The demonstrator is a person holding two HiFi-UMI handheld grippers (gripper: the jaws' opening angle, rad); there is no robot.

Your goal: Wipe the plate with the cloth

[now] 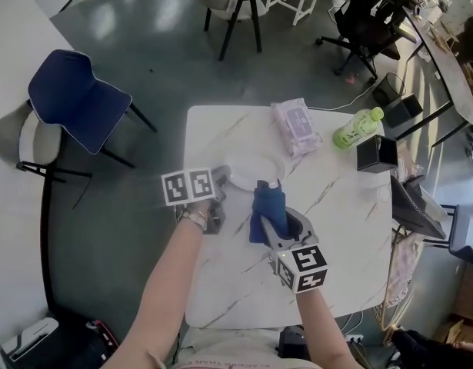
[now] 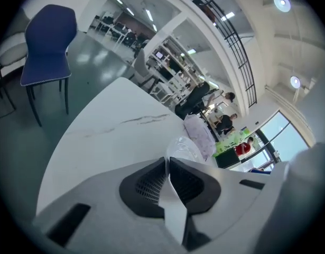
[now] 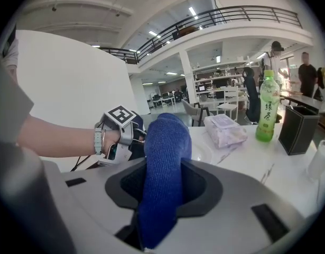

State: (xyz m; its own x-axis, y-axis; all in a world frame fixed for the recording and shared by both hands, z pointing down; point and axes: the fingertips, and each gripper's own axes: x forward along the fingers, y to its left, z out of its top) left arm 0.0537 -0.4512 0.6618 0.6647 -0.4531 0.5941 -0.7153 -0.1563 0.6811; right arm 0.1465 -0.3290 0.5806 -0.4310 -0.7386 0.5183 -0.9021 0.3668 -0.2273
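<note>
Head view: left jaws clamp plate (image 1: 255,169).

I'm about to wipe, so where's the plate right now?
In the head view the plate is in the middle of the table, left rim pinched in the left gripper, the blue cloth at its near edge, the wipes pack just beyond.

Both arms were stretched forward, left forearm (image 1: 168,283) and right forearm (image 1: 322,323) bare and roughly side by side. The left gripper (image 2: 167,165) tipped downward, its jaws nearly together and pinching the plate (image 1: 248,169) by its thin rim. The right gripper (image 3: 163,174) sat close by at a similar tilt, clamped on the bunched cloth (image 1: 265,210).
</note>
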